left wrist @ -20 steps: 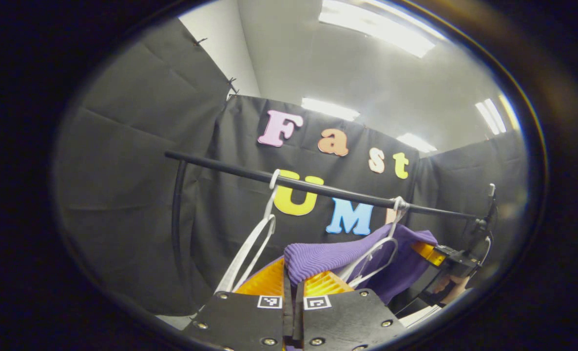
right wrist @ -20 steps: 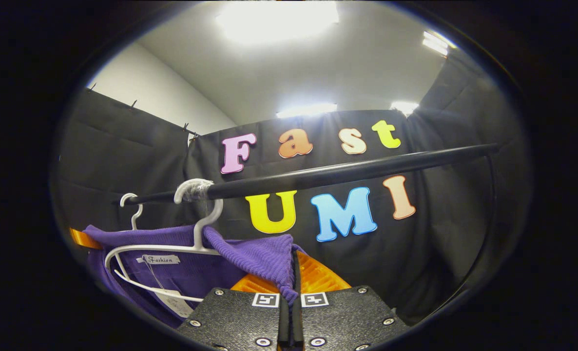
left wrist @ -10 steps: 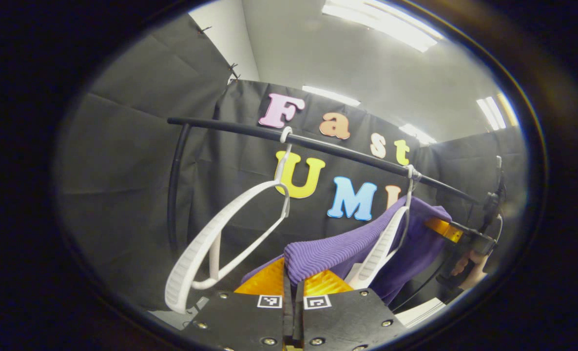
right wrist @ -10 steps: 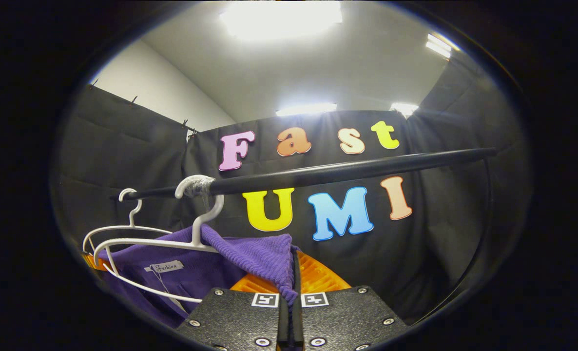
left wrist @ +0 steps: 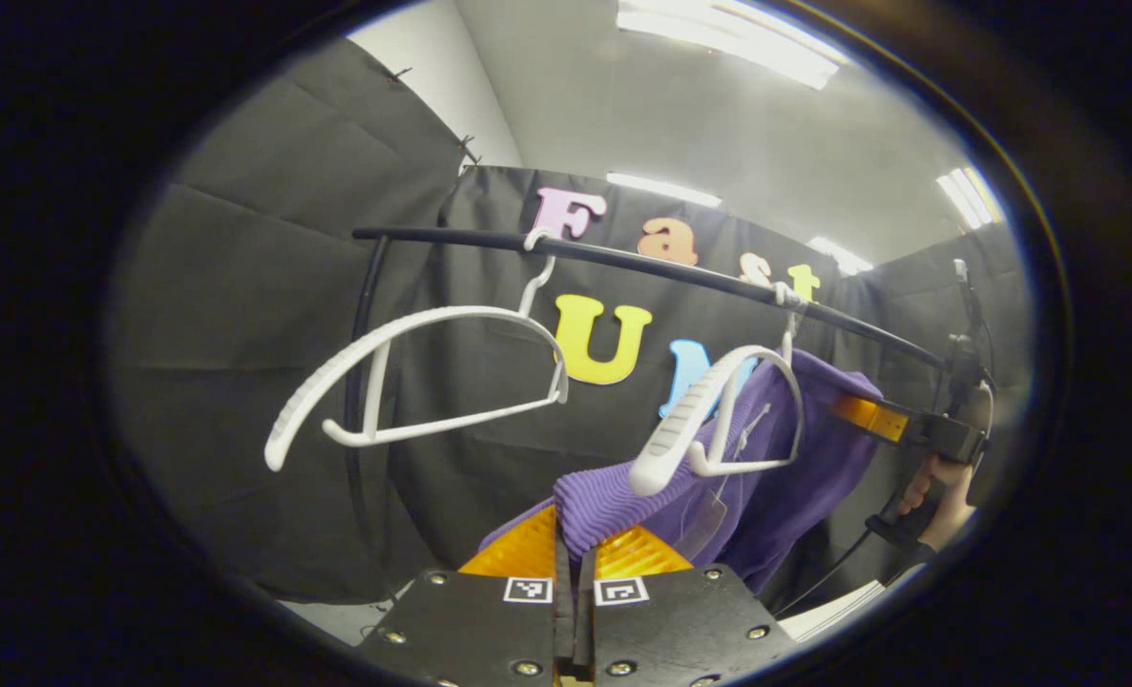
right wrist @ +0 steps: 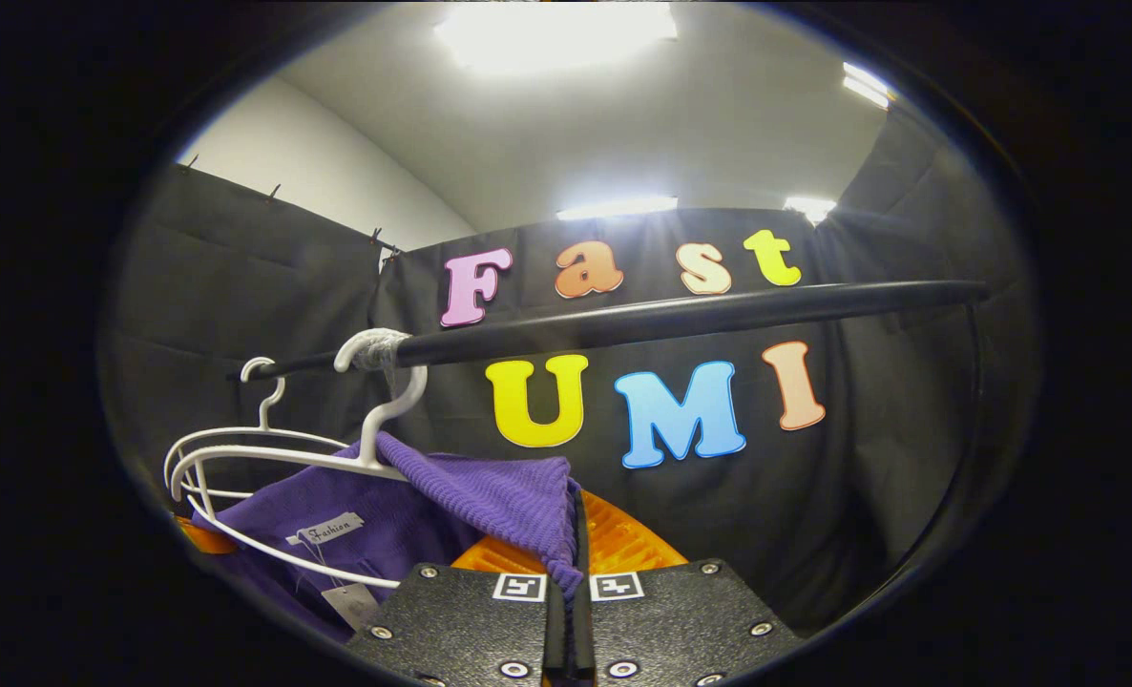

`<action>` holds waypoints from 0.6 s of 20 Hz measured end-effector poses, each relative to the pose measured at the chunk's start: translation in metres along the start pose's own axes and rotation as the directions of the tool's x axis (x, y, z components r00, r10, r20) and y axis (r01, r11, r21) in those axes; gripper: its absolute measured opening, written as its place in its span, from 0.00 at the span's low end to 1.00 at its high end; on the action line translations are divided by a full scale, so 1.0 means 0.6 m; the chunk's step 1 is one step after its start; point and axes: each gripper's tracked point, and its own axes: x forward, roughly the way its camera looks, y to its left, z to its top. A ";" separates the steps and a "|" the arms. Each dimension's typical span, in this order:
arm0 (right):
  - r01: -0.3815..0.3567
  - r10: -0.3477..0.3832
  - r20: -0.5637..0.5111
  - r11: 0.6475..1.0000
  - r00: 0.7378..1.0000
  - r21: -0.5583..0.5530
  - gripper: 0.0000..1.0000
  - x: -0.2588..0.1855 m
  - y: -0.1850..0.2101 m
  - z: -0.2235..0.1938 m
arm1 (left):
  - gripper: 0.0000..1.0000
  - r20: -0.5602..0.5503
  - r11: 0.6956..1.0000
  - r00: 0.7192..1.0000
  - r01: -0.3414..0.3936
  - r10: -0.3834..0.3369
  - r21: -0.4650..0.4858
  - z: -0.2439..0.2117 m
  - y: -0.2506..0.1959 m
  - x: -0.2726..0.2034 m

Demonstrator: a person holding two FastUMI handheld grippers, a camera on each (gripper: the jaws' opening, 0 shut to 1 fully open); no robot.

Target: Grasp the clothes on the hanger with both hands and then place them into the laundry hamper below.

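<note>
1. Purple knit garment (left wrist: 766, 458) hangs partly off a white hanger (left wrist: 709, 420) on the black rail (left wrist: 642, 267); one edge is stretched down to the left gripper (left wrist: 574, 544), whose jaws are clenched on a ribbed fold.
2. Right gripper (right wrist: 574, 553) likewise has its jaws clamped on another corner of the garment (right wrist: 490, 496), which drapes left under the hanger (right wrist: 289, 458).
3. An empty second hanger (left wrist: 413, 382) swings tilted on the rail, to the left.
4. Far right in the left gripper view, a hand (left wrist: 938, 487) holds the other gripper, partly cut off by the view's edge.
5. Garment's lower part is hidden behind the gripper bodies.
</note>
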 end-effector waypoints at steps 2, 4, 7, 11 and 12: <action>-0.009 0.009 0.012 1.000 1.000 0.001 0.02 0.010 -0.018 0.001 | 0.01 0.002 1.000 1.000 -0.004 0.004 0.002 -0.003 -0.018 -0.002; -0.004 0.003 0.031 1.000 1.000 0.006 0.02 0.041 -0.050 0.005 | 0.01 0.008 1.000 1.000 -0.008 0.008 0.011 -0.004 -0.037 -0.004; 0.013 -0.013 0.027 1.000 1.000 0.009 0.02 0.058 -0.094 -0.006 | 0.01 0.001 1.000 1.000 -0.009 0.009 0.010 -0.011 -0.072 0.031; 0.001 0.000 -0.015 0.998 1.000 0.061 0.02 0.071 -0.126 -0.045 | 0.01 -0.009 0.999 1.000 -0.029 0.029 0.028 -0.023 -0.115 0.057; -0.007 0.008 -0.017 0.999 1.000 0.052 0.02 0.068 -0.135 -0.052 | 0.01 -0.010 0.999 0.999 -0.036 0.037 0.030 -0.023 -0.124 0.062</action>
